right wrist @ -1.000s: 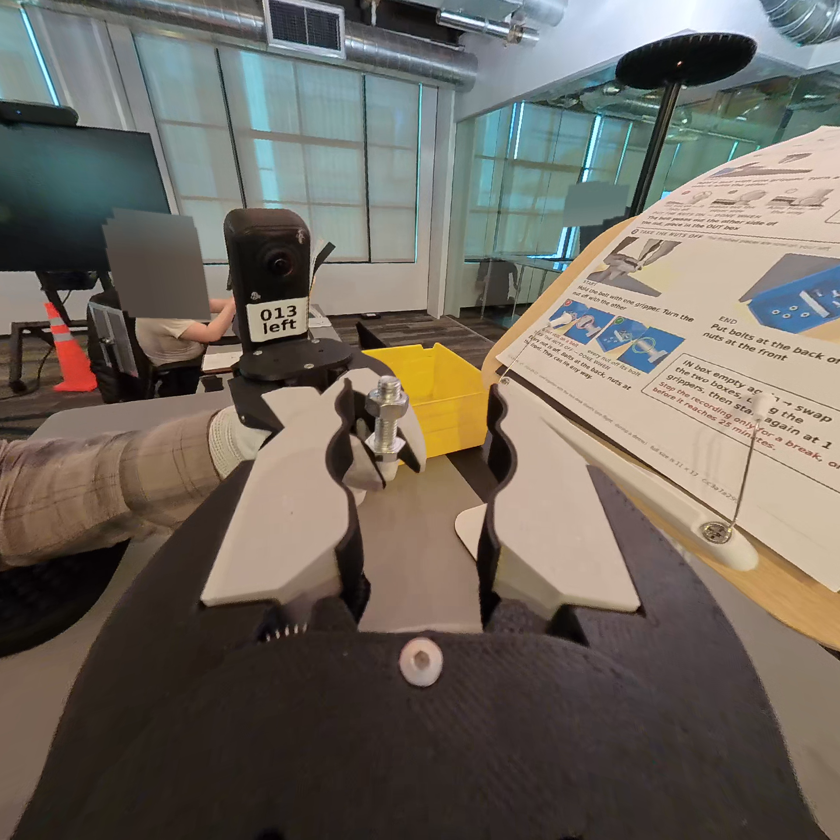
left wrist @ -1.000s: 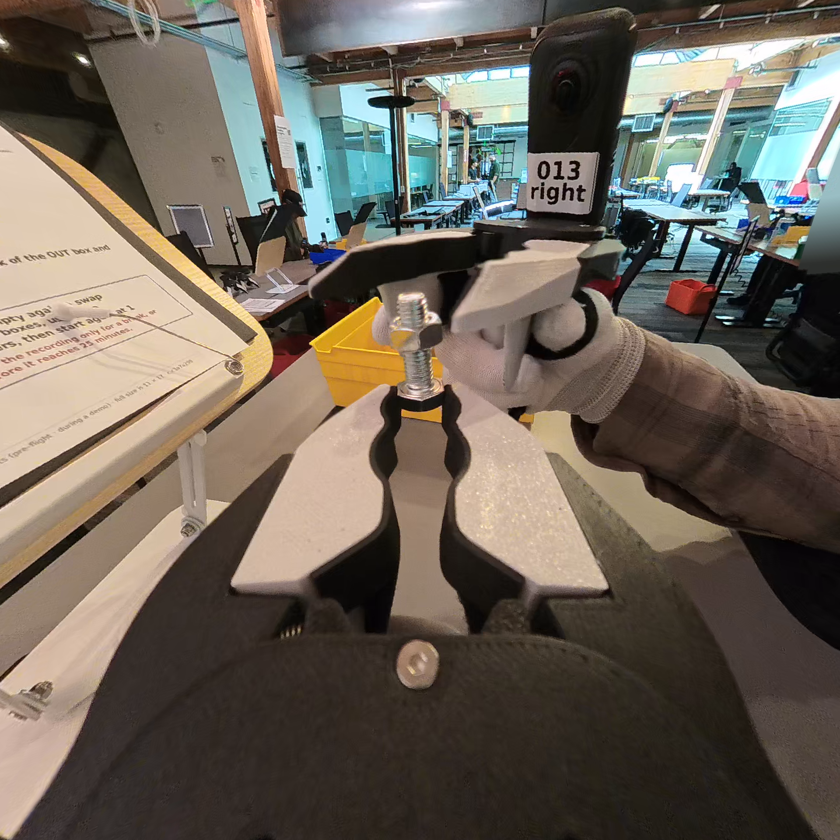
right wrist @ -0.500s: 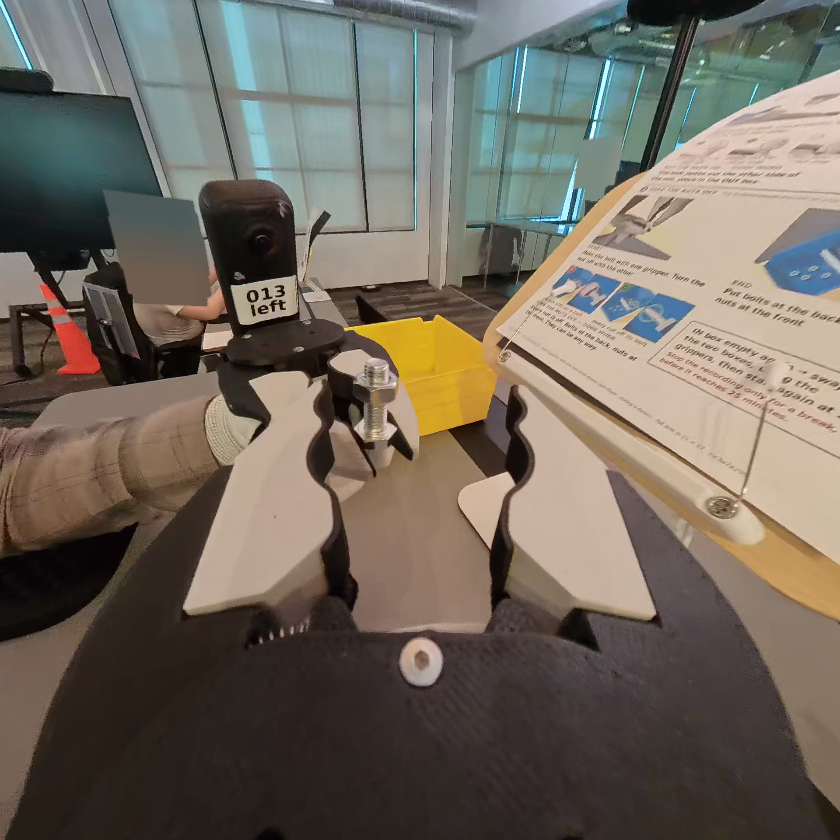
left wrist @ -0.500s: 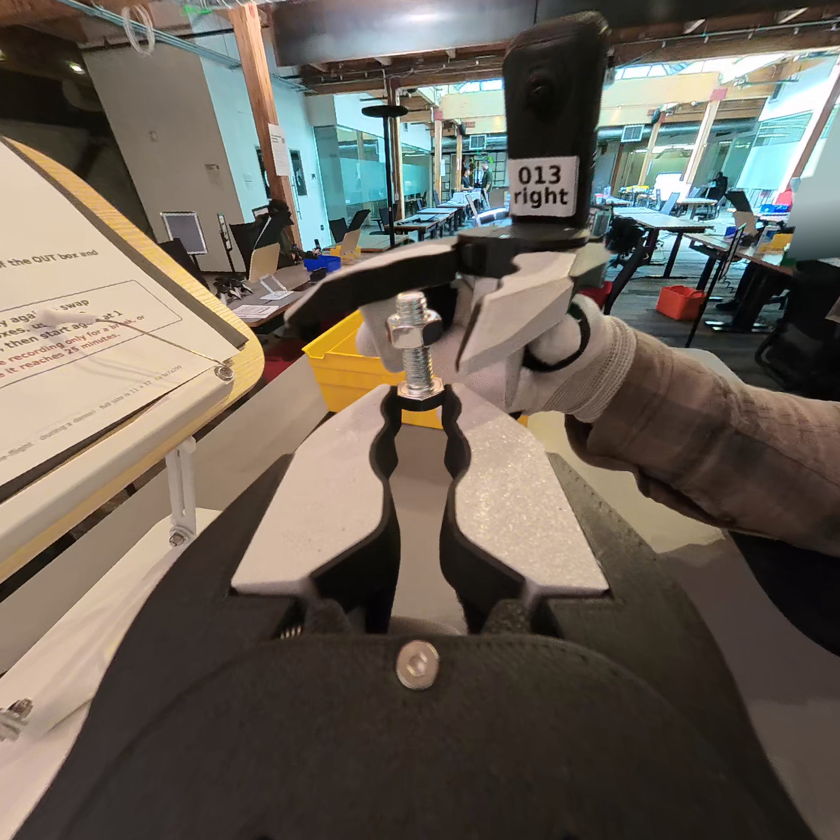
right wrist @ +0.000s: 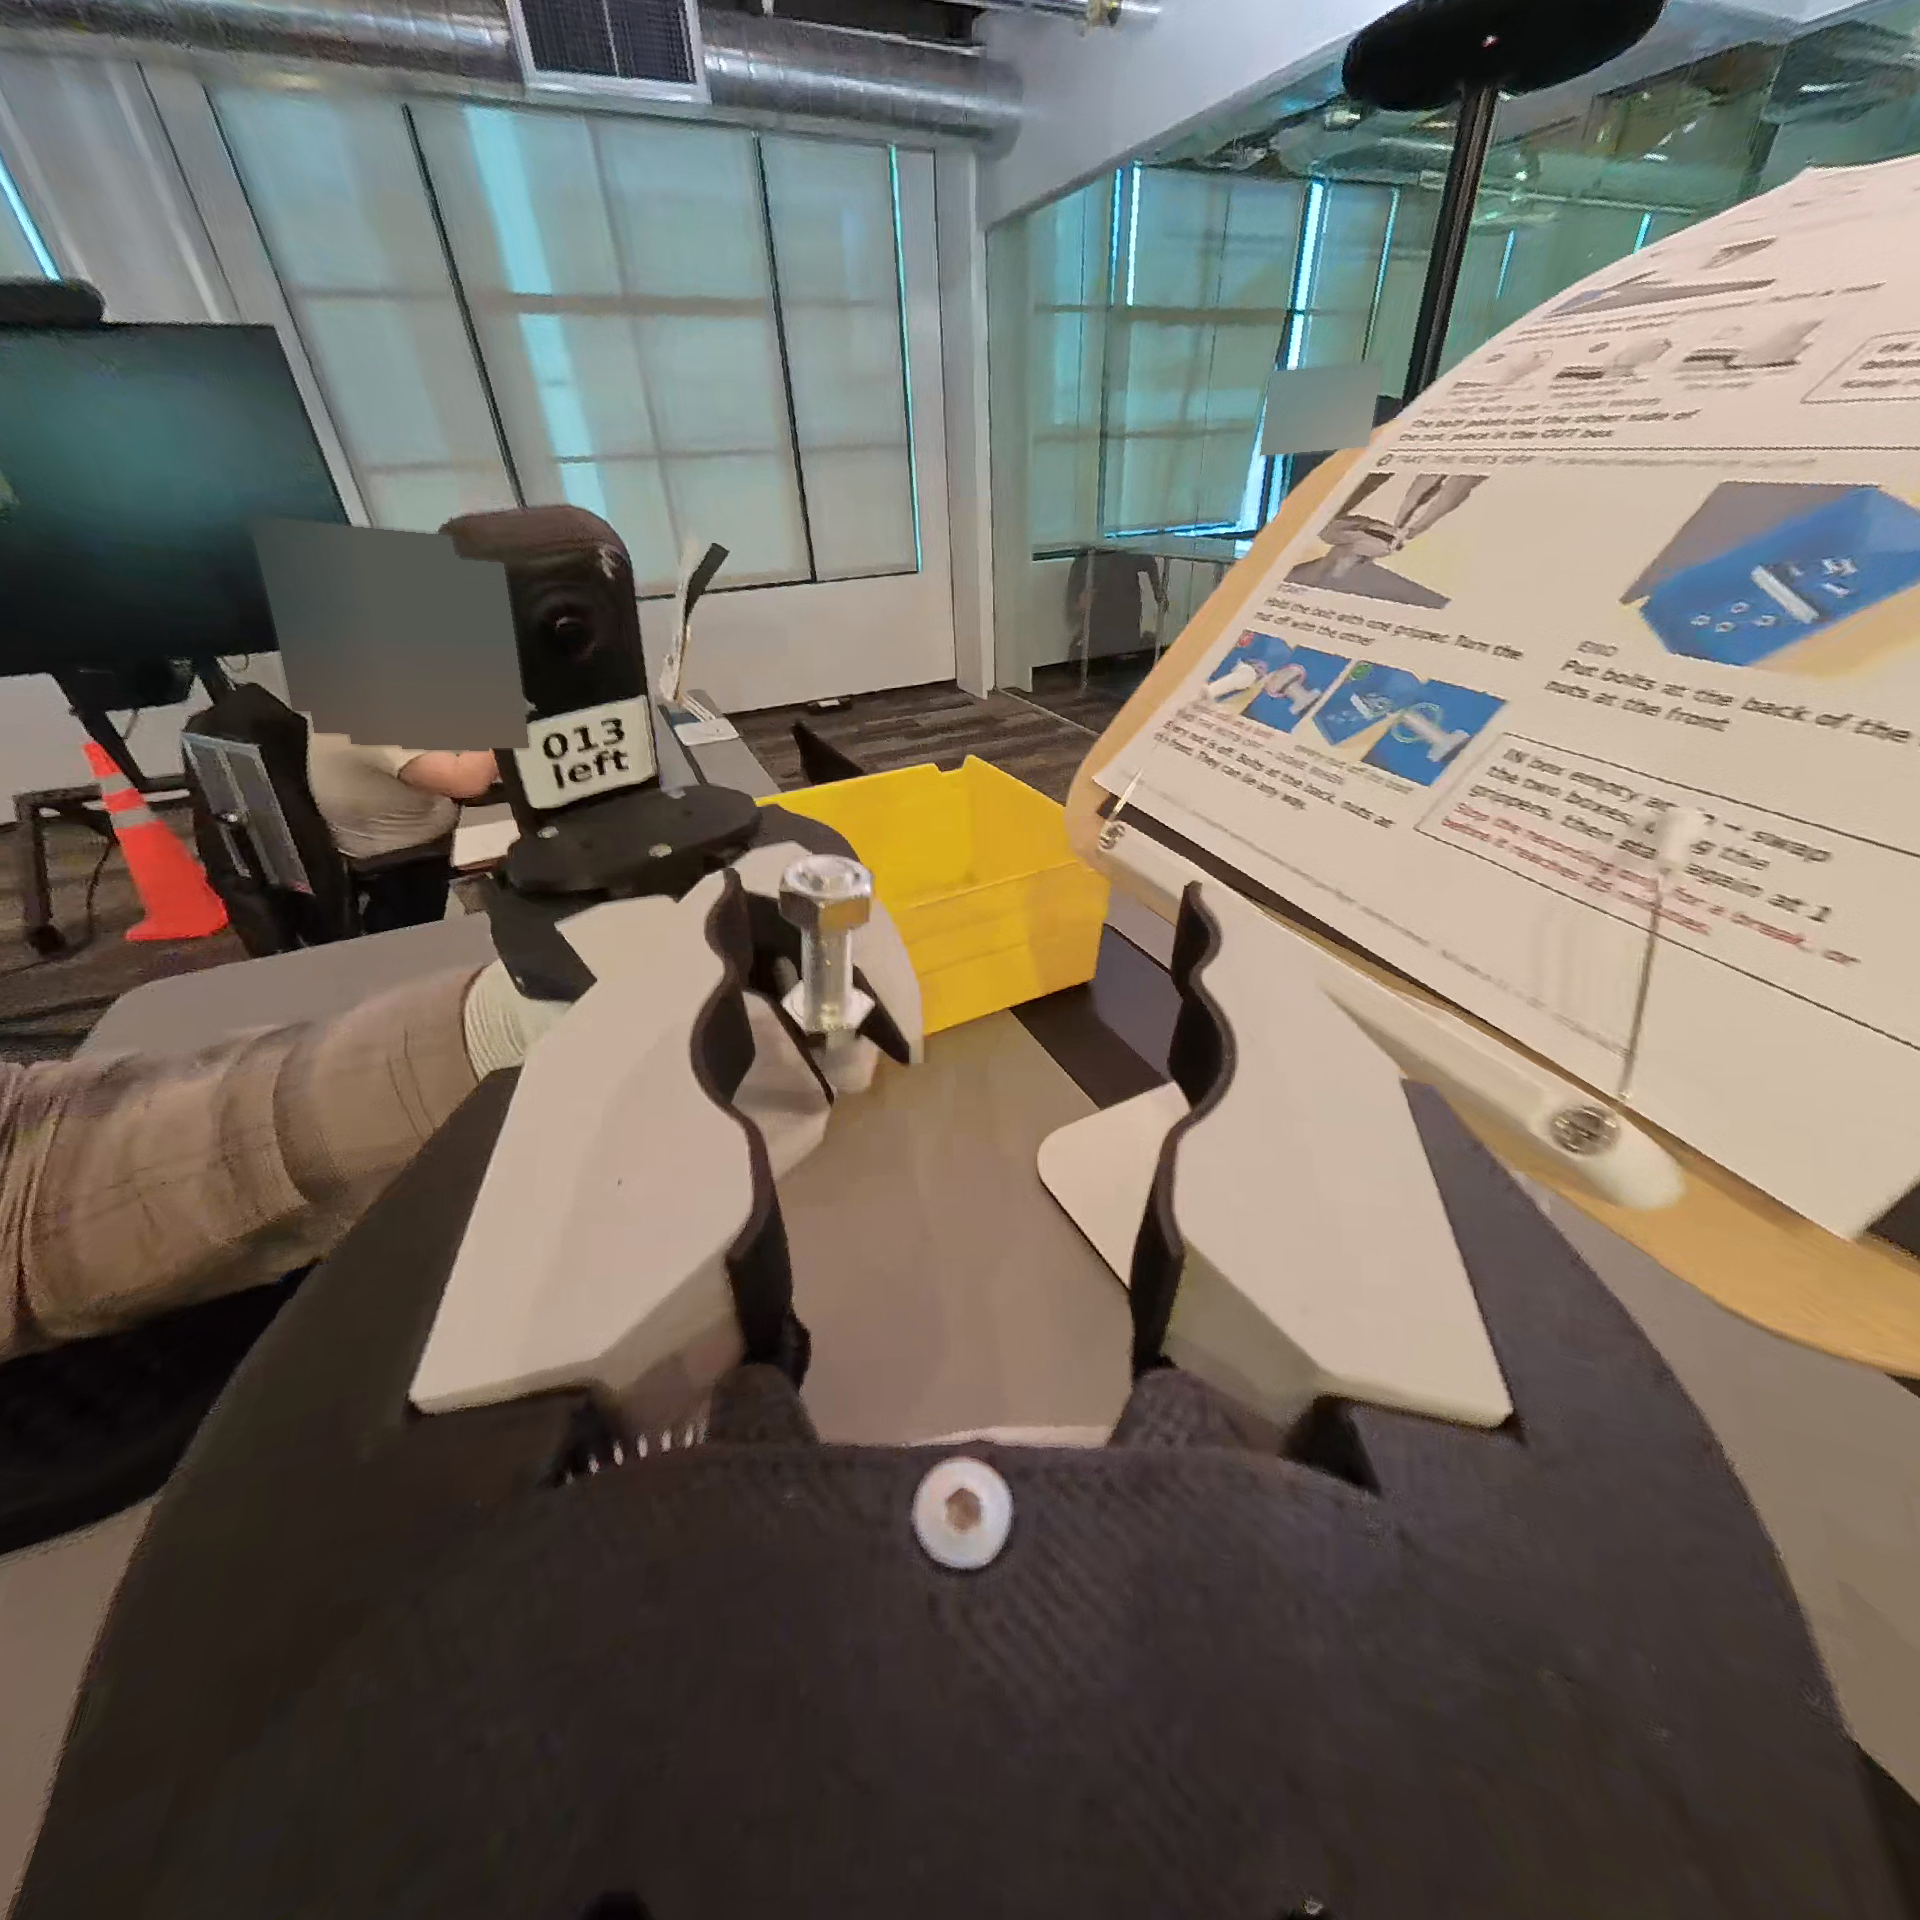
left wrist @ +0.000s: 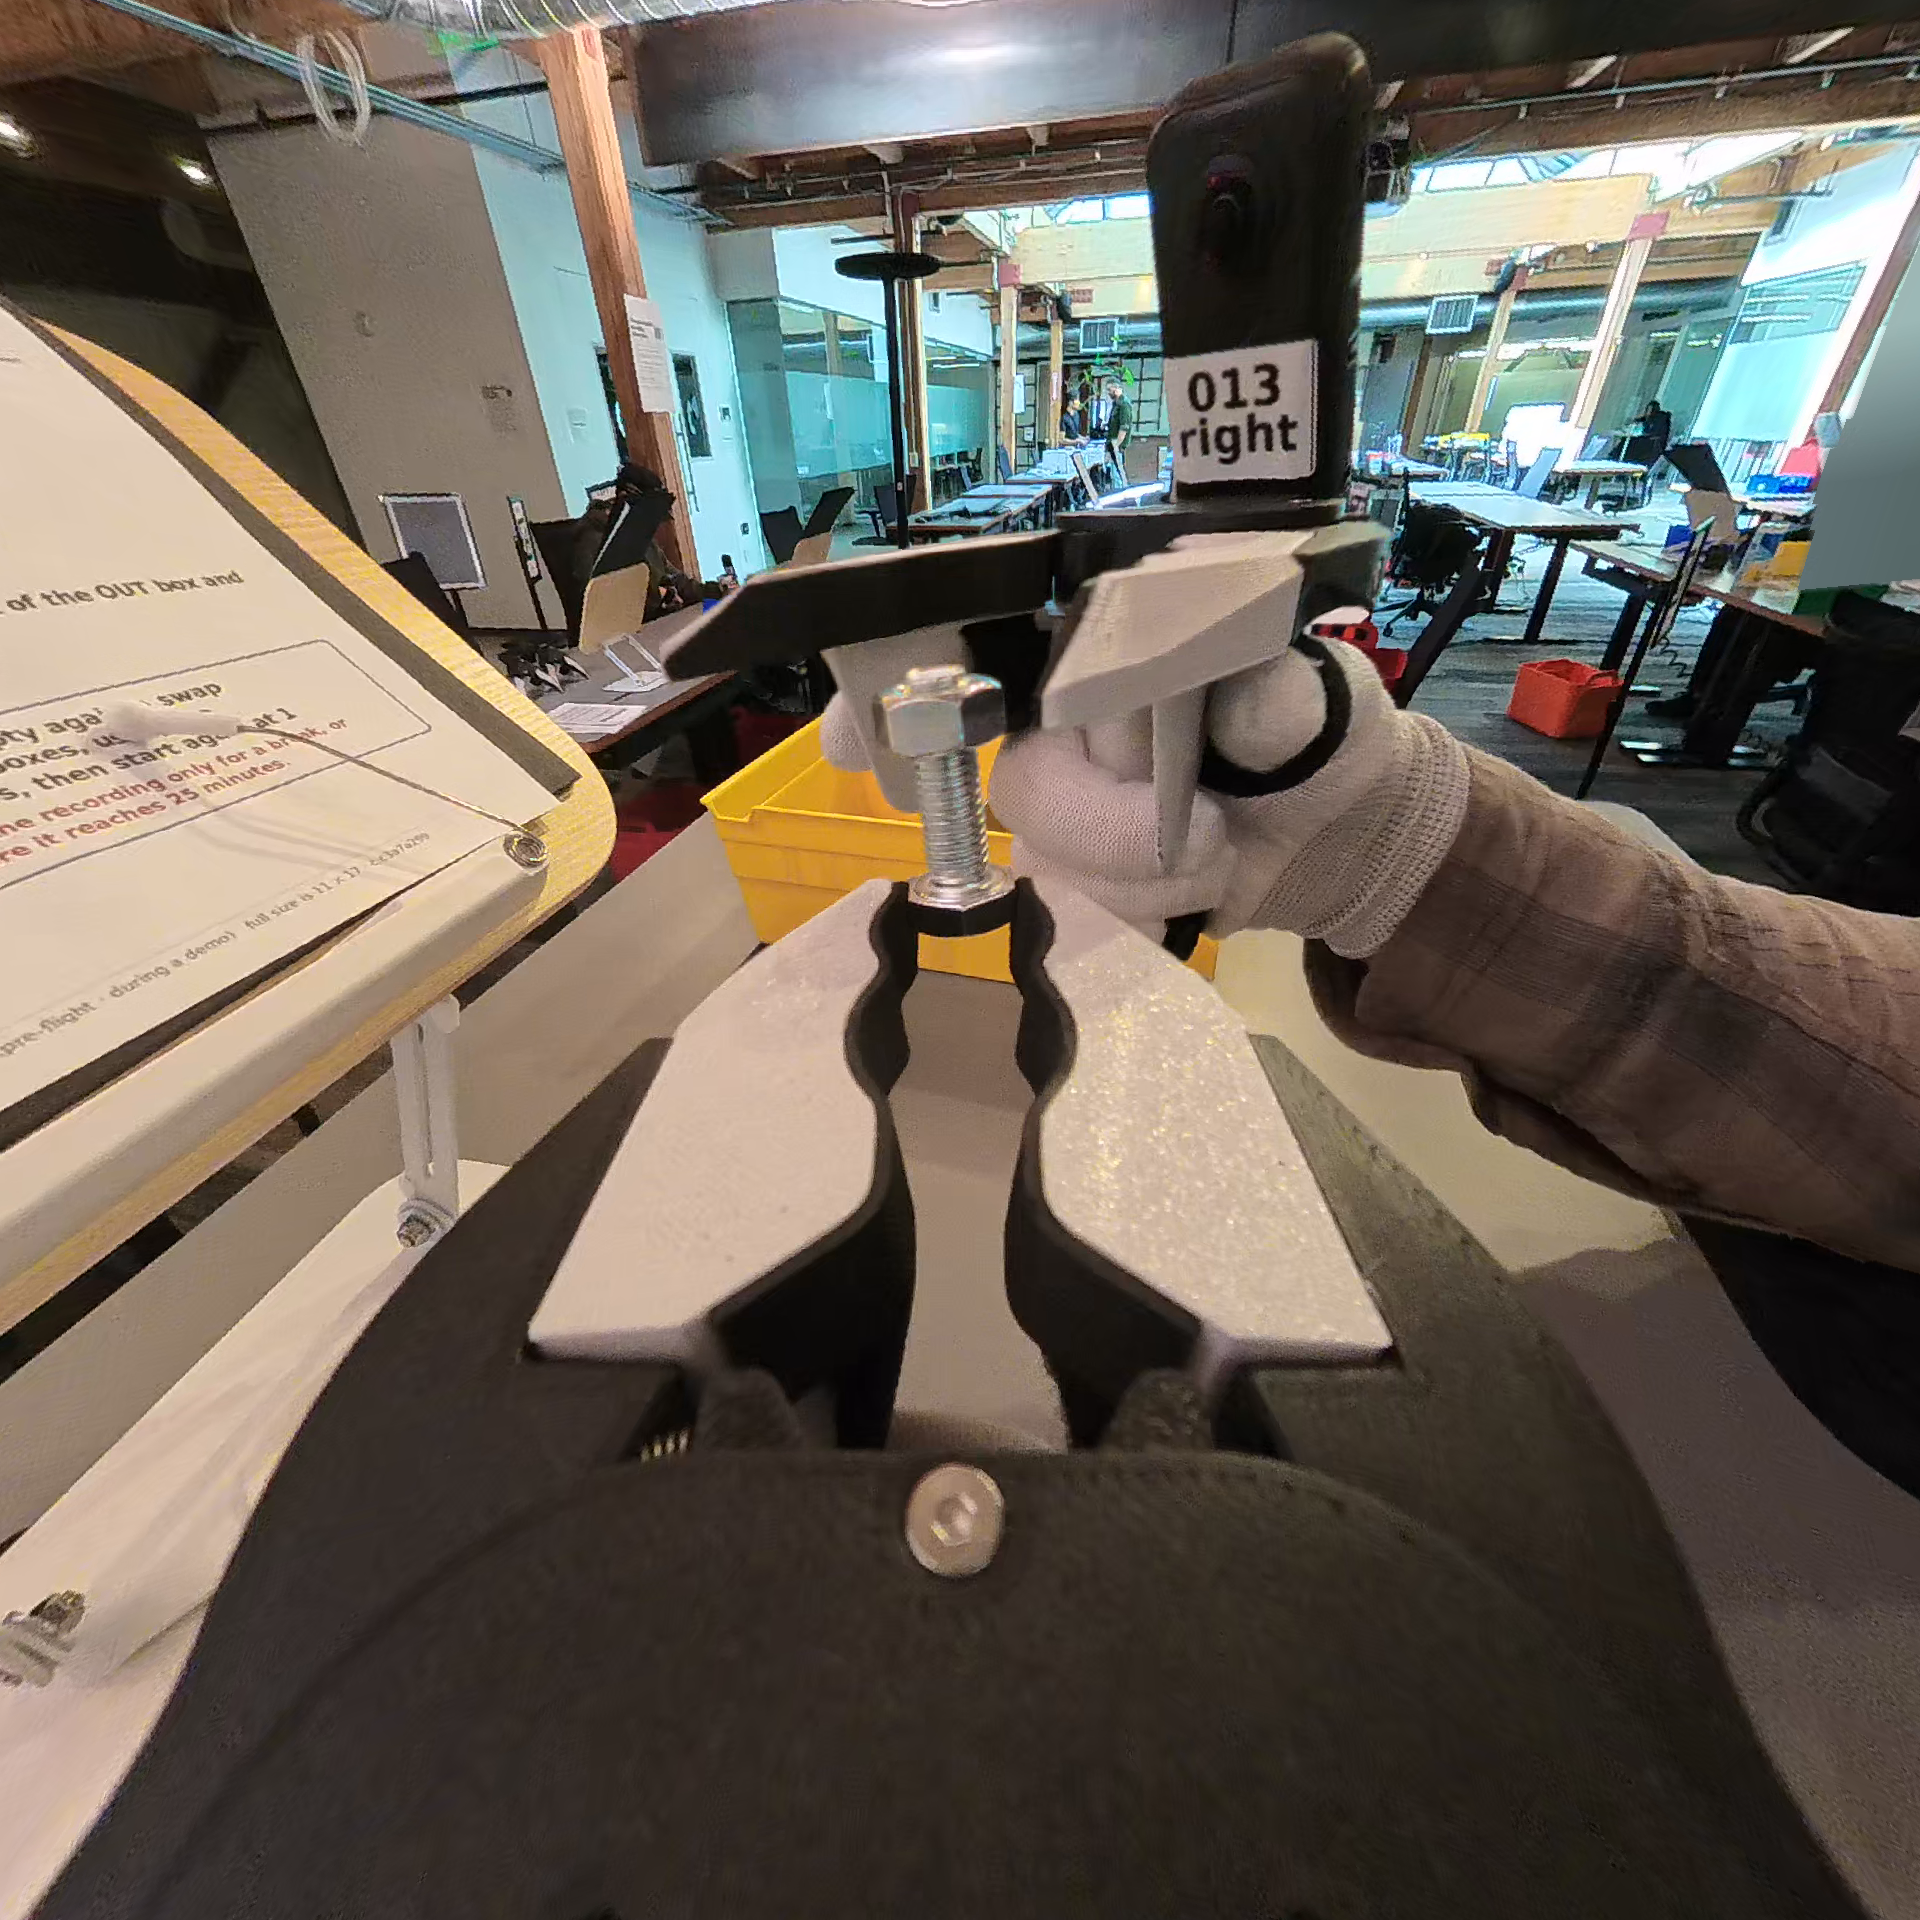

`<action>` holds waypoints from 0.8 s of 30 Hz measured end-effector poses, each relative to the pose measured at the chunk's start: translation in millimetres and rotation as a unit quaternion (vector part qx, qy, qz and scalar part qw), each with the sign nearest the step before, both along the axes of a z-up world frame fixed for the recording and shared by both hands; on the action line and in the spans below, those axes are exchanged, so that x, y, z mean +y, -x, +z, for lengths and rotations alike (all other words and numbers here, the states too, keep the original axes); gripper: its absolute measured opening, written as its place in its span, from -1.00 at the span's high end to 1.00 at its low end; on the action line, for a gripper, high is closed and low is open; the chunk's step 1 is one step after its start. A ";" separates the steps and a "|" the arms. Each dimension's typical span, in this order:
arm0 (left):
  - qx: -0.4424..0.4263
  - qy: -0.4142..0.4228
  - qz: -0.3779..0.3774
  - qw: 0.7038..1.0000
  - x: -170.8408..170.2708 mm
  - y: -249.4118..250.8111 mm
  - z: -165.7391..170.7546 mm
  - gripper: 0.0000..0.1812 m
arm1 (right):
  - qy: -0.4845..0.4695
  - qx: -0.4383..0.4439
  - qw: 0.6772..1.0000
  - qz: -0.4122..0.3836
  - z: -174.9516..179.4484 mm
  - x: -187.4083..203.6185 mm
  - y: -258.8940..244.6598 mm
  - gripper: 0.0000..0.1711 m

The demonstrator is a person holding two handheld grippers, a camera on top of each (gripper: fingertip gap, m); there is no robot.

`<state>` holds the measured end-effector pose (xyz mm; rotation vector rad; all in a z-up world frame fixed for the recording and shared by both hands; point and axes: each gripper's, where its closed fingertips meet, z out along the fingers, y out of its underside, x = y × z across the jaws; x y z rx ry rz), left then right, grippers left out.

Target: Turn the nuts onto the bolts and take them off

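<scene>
instruction board [left wrist: 187, 790]: I see it tilted on its stand over the desk's left edge in my left wrist view, printed sheet clipped on; words skipped.
left gripper [left wrist: 961, 914]: mine, fingers nearly together, tips clamped on the bolt's hex head. Same grip shows in the right wrist view [right wrist: 831, 1023].
bolt [left wrist: 951, 821]: upright, head down in the left gripper's tips, threaded shank pointing up. Held in the air above the desk [left wrist: 1455, 1216], in front of the yellow bin.
nut [left wrist: 940, 712]: sits at the very top of the thread, shank end about flush with it. In the right wrist view [right wrist: 824, 899] it's the hex on top.
yellow bin [left wrist: 810, 842]: on the desk behind the bolt, toward the far edge; I can't tell what's in it.
right gripper [right wrist: 961, 1013]: fingers spread wide, nothing between them. Bolt and nut sit just past its left finger [right wrist: 623, 1143], not inside the gap. From the left wrist view [left wrist: 935, 665] it's side-on right behind the nut; contact with the nut I can't tell.
gloved hand [left wrist: 1226, 800]: white glove wrapped on the right gripper's handle, plaid sleeve running off to the right.
</scene>
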<state>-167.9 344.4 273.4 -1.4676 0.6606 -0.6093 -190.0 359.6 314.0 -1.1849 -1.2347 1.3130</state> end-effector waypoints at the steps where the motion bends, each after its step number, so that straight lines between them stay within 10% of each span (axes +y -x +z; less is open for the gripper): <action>1: -0.003 -0.001 0.000 1.000 0.1 -0.4 0.8 0.80 | 0.003 0.003 1.000 0.002 0.7 -1.4 2.1 0.06; 24: -0.026 -0.020 -0.006 0.999 -4.3 -1.0 12.3 0.80 | 0.008 0.011 0.999 -0.046 6.4 25.3 -20.7 0.19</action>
